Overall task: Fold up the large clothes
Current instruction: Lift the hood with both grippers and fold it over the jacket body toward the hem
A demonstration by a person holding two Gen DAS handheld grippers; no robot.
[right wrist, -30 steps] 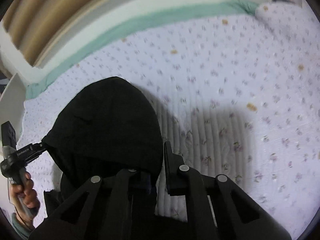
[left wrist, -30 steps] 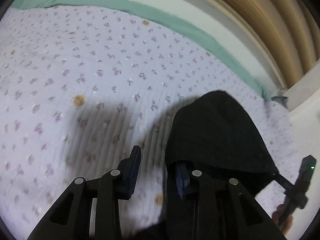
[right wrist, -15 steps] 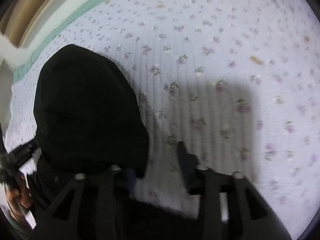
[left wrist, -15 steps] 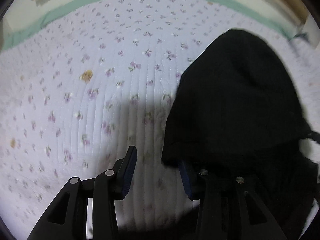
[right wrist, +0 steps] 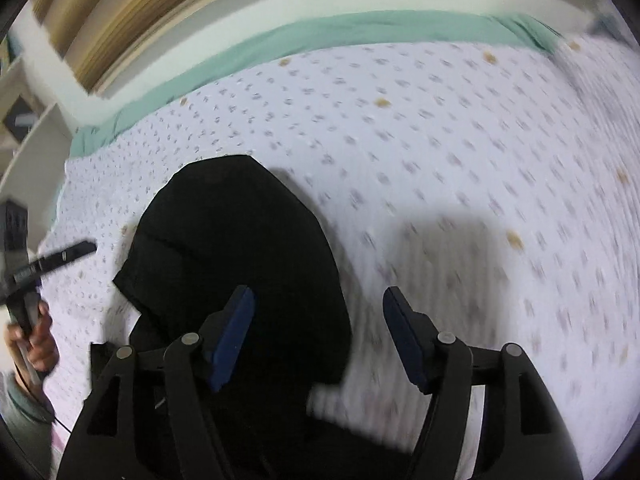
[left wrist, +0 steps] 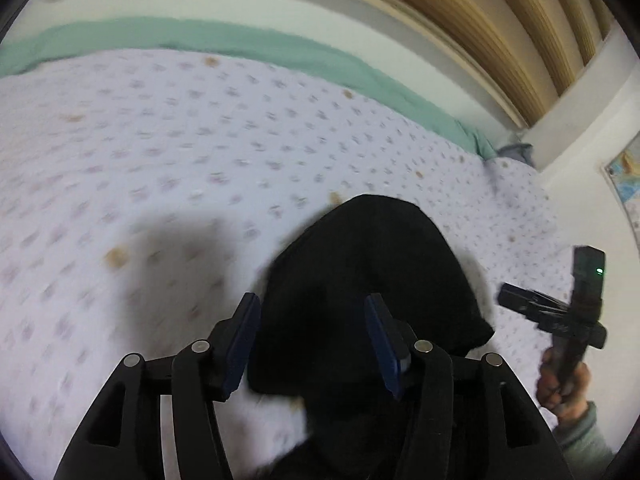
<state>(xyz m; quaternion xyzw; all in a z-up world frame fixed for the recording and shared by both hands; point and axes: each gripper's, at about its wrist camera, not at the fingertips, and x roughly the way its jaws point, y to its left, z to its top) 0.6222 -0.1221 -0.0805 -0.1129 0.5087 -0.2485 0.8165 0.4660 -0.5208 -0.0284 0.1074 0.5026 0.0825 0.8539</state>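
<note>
A black hooded garment (left wrist: 372,276) lies on the floral quilt (left wrist: 180,168), its hood spread flat and pointing away; it also shows in the right wrist view (right wrist: 240,248). My left gripper (left wrist: 312,340) is open, raised over the hood's near left edge, holding nothing. My right gripper (right wrist: 318,336) is open and empty, over the hood's right edge. The right gripper also shows in the left wrist view (left wrist: 560,312), held off to the right of the hood. The garment's body below the hood is hidden behind the grippers.
A teal sheet edge (left wrist: 240,40) runs along the far side of the bed, below a white frame and wooden slatted wall (left wrist: 480,12). The quilt (right wrist: 480,160) spreads wide around the hood. White shelving (right wrist: 28,148) stands to the left in the right wrist view.
Both grippers have let go of the hood's edges, opened wider and drawn back and up. The hood now lies flat on the quilt.
</note>
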